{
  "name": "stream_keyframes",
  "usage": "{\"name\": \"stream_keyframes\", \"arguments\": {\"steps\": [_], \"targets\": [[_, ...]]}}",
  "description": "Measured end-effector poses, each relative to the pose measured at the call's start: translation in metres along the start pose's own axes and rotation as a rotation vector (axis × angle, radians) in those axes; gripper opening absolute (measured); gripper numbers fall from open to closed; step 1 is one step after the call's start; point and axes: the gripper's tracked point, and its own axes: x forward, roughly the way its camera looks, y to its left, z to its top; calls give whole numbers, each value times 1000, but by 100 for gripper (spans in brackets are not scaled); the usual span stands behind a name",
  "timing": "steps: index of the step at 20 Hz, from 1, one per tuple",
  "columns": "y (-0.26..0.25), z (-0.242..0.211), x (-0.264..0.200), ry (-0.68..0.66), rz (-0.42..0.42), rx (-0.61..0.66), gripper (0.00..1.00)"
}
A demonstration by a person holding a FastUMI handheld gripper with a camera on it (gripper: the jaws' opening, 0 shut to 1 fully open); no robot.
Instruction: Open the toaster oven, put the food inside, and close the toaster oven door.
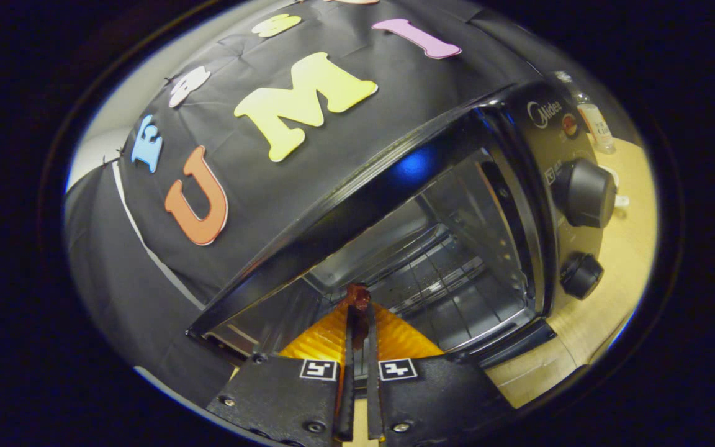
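Black metal toaster oven [519,143] is taking up most of what I'm seeing, tilted in my view, sitting on a pale wooden table [606,292] w/ the black cloth wall behind it. Its door is open, so I'm looking straight into the shiny chamber [457,248], where a wire rack [438,279] is lying across the lower part. On the control panel beside the opening, a big knob [584,192] is sitting above a smaller knob [581,275], w/ a small reddish lamp [570,125] higher up near the top of the panel. Beyond the oven's far side a clear bottle [596,124] is standing on the table; can't tell what's in it. Closer to me, an orange ridged piece [395,338] is spreading out to both sides of my fingers, right at the mouth of the oven, approx. at the front edge of the chamber; can't say if it's a tray or a mat, nor if it's resting on anything. My gripper [357,316] is nearly closed, fingers almost parallel w/ just a thin slit between them, and I'm pinching a small dark reddish bit of food [357,297] at the tips. That food is poking just inside the oven opening, ahead of the rack, not yet set down on it.
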Motion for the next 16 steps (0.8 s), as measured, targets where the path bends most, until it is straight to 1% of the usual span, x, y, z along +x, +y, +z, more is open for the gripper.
{"name": "stream_keyframes", "arguments": {"steps": [1,3,4,5,7,10,11,12,14,16], "targets": [[-7,1,1,-5,-27,-18,12],[-19,0,3,-5,-69,-48,18],[-20,-1,4,-2,-71,-45,23],[-19,2,4,-6,-65,-38,23],[-26,6,4,-13,-102,-78,24],[-31,11,-4,-25,-149,-126,30],[-32,12,-6,-19,-161,-135,33],[-32,11,-11,-13,-170,-144,46],[-29,10,-24,-8,-181,-175,65],[-22,8,-44,-10,-187,-215,72]]}}
